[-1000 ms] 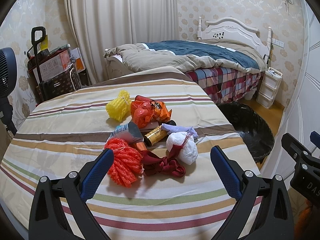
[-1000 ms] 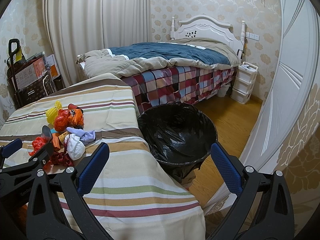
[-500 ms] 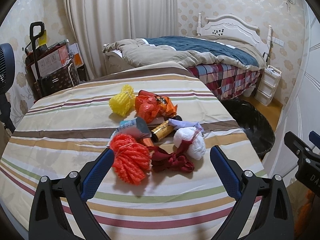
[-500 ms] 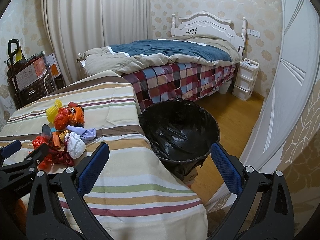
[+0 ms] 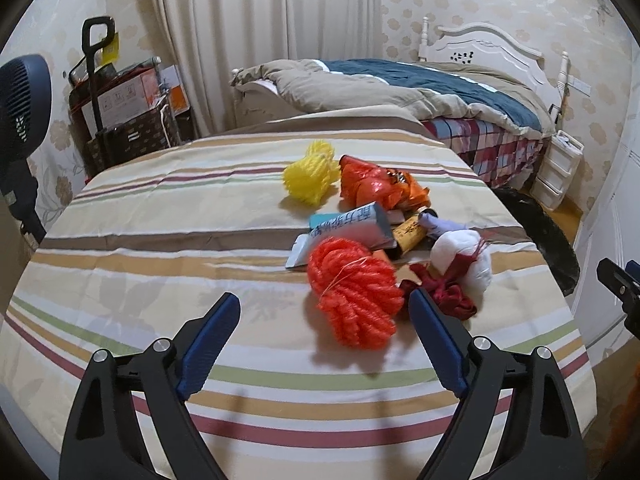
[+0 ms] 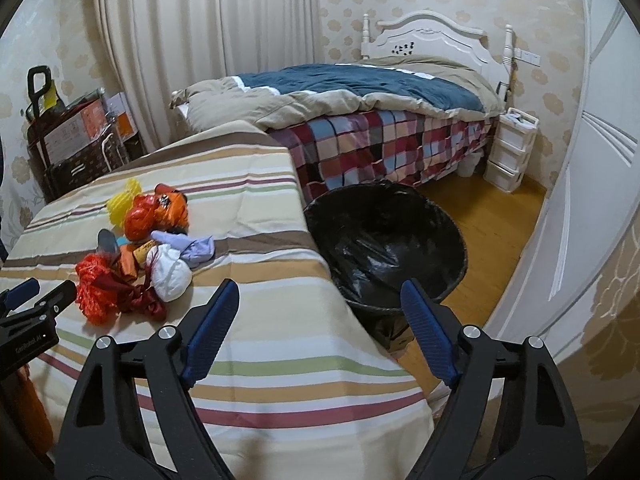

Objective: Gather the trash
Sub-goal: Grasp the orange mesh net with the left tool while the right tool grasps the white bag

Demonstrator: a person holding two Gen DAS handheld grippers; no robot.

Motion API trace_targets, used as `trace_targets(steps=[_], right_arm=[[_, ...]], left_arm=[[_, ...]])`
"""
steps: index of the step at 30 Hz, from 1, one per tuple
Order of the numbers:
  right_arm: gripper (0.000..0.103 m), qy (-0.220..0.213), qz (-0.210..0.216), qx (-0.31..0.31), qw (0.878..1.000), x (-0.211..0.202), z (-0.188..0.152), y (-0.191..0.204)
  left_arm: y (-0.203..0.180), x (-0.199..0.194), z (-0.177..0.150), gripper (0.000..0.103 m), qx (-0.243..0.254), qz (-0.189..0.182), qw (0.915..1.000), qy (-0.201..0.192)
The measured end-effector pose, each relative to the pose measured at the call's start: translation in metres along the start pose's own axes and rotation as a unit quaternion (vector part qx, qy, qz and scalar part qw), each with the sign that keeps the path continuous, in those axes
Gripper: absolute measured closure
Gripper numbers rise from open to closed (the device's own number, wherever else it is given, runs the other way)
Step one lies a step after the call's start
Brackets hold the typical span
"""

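— Striped cloth (image 5: 168, 216) covers the whole table, yes? Where does the rubbish sit on it?

— Bunched in one heap toward the right half. Nearest the left gripper (image 5: 325, 312) lies an orange-red foam net (image 5: 354, 292); behind it a blue-and-white carton (image 5: 348, 228), a gold tube (image 5: 408, 234), and an orange plastic bag (image 5: 380, 188). A yellow foam net (image 5: 310, 176) sits at the far left of the heap, a white wad (image 5: 464, 258) and a dark red ribbon (image 5: 444, 290) at its right.

— And the left tool — clamped on anything?

— No. Its jaws have just been narrowing but stand apart, nothing pinched. The orange-red net lies ahead of them, close to the right-hand finger; whether that finger touches it or the ribbon I can't quite tell from this angle.

— The right gripper (image 6: 322, 306)?

— Also released, its jaws having just drawn in somewhat, with nothing between them. It hangs over the table's near corner, beside the black-lined bin (image 6: 384, 248), which stands on the wooden floor against the table's edge. The heap lies well to its left.

— Anything behind?

— A bed (image 6: 360, 104) with a blue and beige quilt, white curtains (image 5: 260, 32).
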State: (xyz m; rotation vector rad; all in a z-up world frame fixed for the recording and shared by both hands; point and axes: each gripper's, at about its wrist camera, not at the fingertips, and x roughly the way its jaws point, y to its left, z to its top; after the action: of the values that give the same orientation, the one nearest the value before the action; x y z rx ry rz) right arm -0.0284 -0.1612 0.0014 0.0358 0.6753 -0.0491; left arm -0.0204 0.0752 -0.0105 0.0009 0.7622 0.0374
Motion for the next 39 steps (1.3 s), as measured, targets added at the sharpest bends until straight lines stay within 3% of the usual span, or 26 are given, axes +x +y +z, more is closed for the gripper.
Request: trace_targets(steps=[10,14,16,18,20,26,39], right_arm=[[0.022,0.011,0.002,-0.004,1.000,0.003,0.000,0.005],[0.022,0.020,0.005,-0.006,1.000,0.006,-0.003,0.009],[0.022,0.022,0.006,-0.008,1.000,0.007,-0.003,0.009],[0.022,0.024,0.008,-0.008,1.000,0.008,-0.003,0.008],[0.022,0.026,0.009,-0.008,1.000,0.011,-0.003,0.008],[0.022,0.032,0.014,-0.013,0.999,0.013,-0.005,0.013],[0.022,0.031,0.047,-0.053,0.997,0.016,-0.004,0.055]], left_arm=[[0.000,0.020,0.002,0.017,-0.018,-0.001,0.9995,0.025],[-0.005,0.028,0.002,0.017,-0.001,0.010,0.9995,0.030],[-0.003,0.029,0.001,0.022,-0.001,0.000,0.9995,0.031],[0.000,0.030,-0.001,0.046,-0.005,-0.036,0.9987,0.036],[0.003,0.032,-0.003,0.056,-0.013,-0.064,0.9969,0.045],[0.005,0.022,-0.007,0.064,-0.001,-0.072,0.9968,0.036],[0.036,-0.005,-0.013,0.067,-0.005,-0.059,0.9982,0.013]])
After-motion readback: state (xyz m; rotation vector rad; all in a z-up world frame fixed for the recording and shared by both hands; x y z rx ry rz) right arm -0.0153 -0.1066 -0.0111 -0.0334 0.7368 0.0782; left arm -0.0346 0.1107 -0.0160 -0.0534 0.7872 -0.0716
